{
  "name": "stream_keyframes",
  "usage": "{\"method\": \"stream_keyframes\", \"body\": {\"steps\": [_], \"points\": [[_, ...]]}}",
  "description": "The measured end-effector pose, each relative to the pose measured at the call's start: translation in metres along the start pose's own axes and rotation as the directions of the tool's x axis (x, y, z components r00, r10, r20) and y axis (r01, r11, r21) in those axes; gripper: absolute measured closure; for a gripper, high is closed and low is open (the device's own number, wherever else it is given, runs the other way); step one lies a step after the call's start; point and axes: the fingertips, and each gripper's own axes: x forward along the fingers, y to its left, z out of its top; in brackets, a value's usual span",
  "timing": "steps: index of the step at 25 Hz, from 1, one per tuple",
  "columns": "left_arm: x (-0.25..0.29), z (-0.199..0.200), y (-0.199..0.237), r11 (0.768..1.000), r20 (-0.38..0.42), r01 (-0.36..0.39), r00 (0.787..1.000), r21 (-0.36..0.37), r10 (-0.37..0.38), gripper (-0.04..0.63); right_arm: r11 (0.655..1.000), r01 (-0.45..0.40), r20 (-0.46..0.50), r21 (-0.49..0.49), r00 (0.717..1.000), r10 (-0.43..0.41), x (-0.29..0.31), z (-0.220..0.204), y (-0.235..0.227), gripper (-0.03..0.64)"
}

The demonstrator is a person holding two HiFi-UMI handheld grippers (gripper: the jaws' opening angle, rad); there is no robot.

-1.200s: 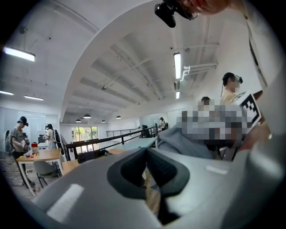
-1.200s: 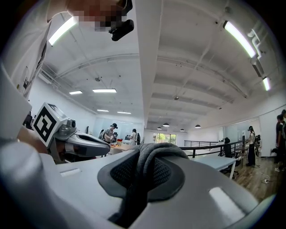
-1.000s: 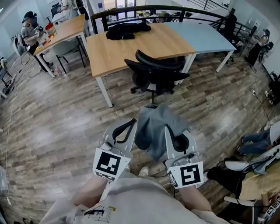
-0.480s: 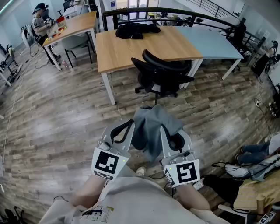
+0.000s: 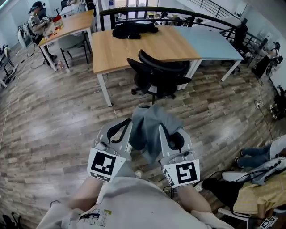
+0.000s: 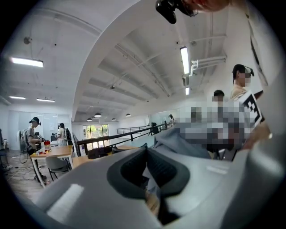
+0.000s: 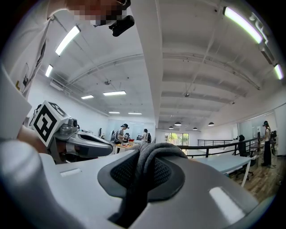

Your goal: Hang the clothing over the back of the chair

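A grey garment (image 5: 151, 129) hangs bunched in the air between my two grippers, held level in front of the person. The left gripper (image 5: 130, 121) is shut on a thin edge of the grey cloth (image 6: 149, 185). My right gripper (image 5: 161, 128) is shut on a thick rolled fold of the garment (image 7: 144, 170), which fills the gap between its jaws. The black office chair (image 5: 158, 74) stands beyond the garment on the wooden floor, its curved back (image 5: 161, 63) turned toward me. Both grippers are short of the chair and apart from it.
Behind the chair stands a wooden desk (image 5: 138, 49) with a black piece of clothing (image 5: 129, 29) on it, joined to a pale blue table (image 5: 208, 39). A dark railing (image 5: 147, 10) runs behind. People sit at the far left (image 5: 36, 18) and right (image 5: 261, 147); cables (image 5: 232, 176) lie at lower right.
Both grippers keep the same hold on the garment and have hardly moved. The head view has swung a little, so the chair and desk sit slightly differently in the picture.
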Motion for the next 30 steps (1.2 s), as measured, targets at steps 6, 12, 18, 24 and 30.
{"method": "stream_keyframes", "body": {"steps": [6,12,18,24,30], "points": [[0.013,-0.017,0.009,1.000,0.023,0.007,1.000,-0.006,-0.007,0.595,0.999,0.036,0.014,-0.004,0.999,-0.036,0.011,-0.016,-0.008,0.572],[0.058,-0.016,0.026,1.000,0.045,0.026,0.999,-0.009,-0.026,0.595,0.998,0.057,0.017,-0.038,0.998,-0.057,0.045,-0.016,-0.039,0.572],[0.097,-0.018,0.046,0.998,0.064,0.054,0.997,-0.024,-0.052,0.595,0.994,0.095,0.031,-0.051,0.995,-0.094,0.073,-0.016,-0.062,0.572],[0.151,-0.019,0.080,0.997,0.074,0.071,0.995,0.001,-0.071,0.595,0.991,0.124,0.025,-0.059,0.992,-0.123,0.119,-0.018,-0.091,0.572],[0.211,-0.002,0.103,0.992,0.066,0.127,0.990,-0.026,-0.125,0.595,0.983,0.174,0.018,-0.062,0.985,-0.173,0.163,-0.006,-0.133,0.572]]}}
